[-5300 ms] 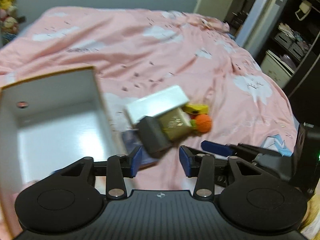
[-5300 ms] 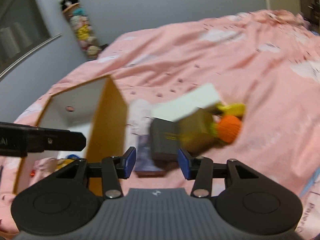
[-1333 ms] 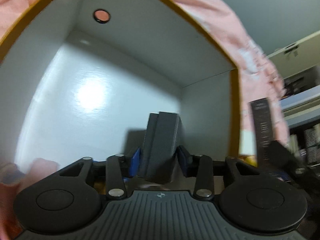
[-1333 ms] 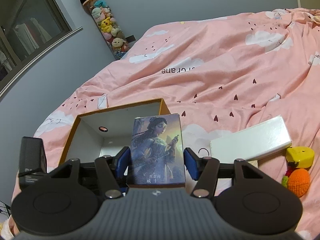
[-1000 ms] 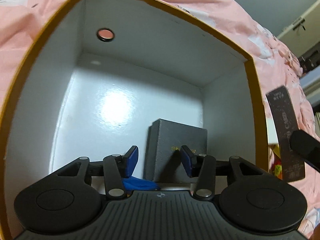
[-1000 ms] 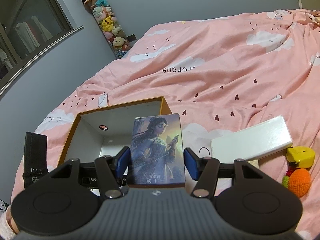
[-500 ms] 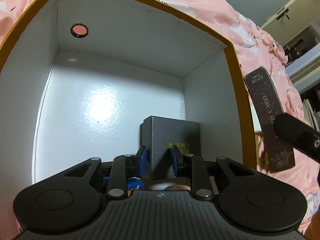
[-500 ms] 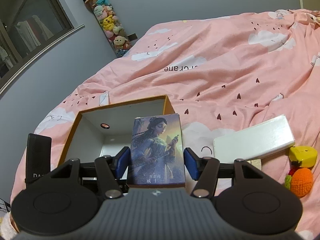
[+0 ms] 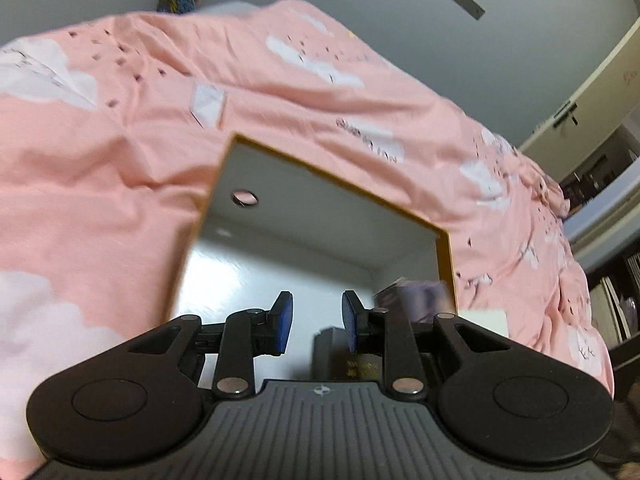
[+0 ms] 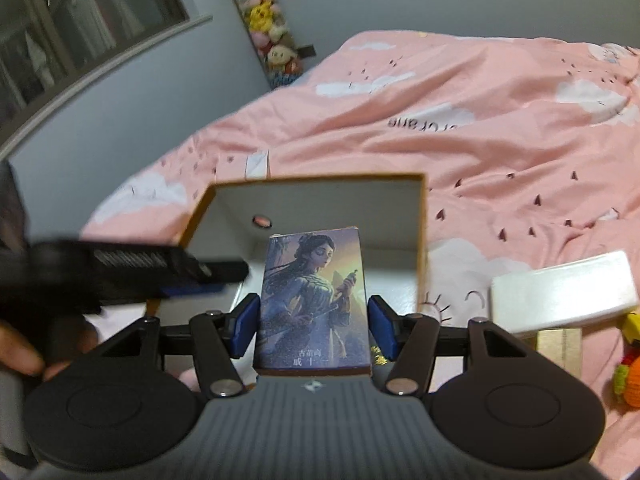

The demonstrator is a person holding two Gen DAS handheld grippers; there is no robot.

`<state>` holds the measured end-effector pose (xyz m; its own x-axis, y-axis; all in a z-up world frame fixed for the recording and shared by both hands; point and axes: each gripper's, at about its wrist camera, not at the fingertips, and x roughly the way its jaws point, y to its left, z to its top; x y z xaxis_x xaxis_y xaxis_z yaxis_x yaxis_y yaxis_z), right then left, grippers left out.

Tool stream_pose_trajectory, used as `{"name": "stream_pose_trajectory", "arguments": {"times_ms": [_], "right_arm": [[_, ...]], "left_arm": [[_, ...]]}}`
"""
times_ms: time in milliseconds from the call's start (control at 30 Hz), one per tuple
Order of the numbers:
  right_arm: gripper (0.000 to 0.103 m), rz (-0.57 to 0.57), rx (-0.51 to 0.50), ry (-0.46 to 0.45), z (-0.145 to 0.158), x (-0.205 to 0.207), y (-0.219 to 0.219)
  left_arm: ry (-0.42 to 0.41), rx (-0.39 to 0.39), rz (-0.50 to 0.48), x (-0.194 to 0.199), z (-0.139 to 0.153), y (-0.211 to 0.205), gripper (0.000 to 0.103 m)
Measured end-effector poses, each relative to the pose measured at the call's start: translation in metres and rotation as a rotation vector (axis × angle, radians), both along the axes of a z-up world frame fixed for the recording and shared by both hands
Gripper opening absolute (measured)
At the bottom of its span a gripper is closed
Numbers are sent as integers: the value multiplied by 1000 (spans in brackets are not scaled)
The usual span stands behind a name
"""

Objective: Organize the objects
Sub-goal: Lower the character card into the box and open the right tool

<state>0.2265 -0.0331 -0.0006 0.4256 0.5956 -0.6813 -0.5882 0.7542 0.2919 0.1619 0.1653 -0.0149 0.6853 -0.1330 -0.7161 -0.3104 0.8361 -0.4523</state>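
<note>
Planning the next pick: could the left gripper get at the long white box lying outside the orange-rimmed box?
Probably not directly. The left gripper is open over the orange-rimmed box, whose right wall and the card box held by the right gripper stand before the white box.

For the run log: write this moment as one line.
left tongs: open, empty, over storage box | dark gray box: inside | right tongs: shut on card box | white box: on bed

We note a pink bedspread with white clouds, a white-lined box edged orange, and a blue-purple illustrated card box.
</note>
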Motion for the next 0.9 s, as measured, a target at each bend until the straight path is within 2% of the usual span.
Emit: {"name": "stream_pose_trajectory", "arguments": {"times_ms": [200, 500, 700, 900], "right_arm": [[60, 39, -84, 15, -25, -3, 41], [60, -31, -159, 73, -64, 15, 82], [61, -48, -175, 176, -83, 21, 86], [62, -29, -166, 225, -82, 25, 80]], "left_arm": [[-36, 26, 45, -8, 6, 13, 29], [-46, 10, 53, -11, -4, 29, 29], [-58, 9, 21, -8, -9, 28, 29], [-55, 10, -29, -2, -12, 21, 29]]}}
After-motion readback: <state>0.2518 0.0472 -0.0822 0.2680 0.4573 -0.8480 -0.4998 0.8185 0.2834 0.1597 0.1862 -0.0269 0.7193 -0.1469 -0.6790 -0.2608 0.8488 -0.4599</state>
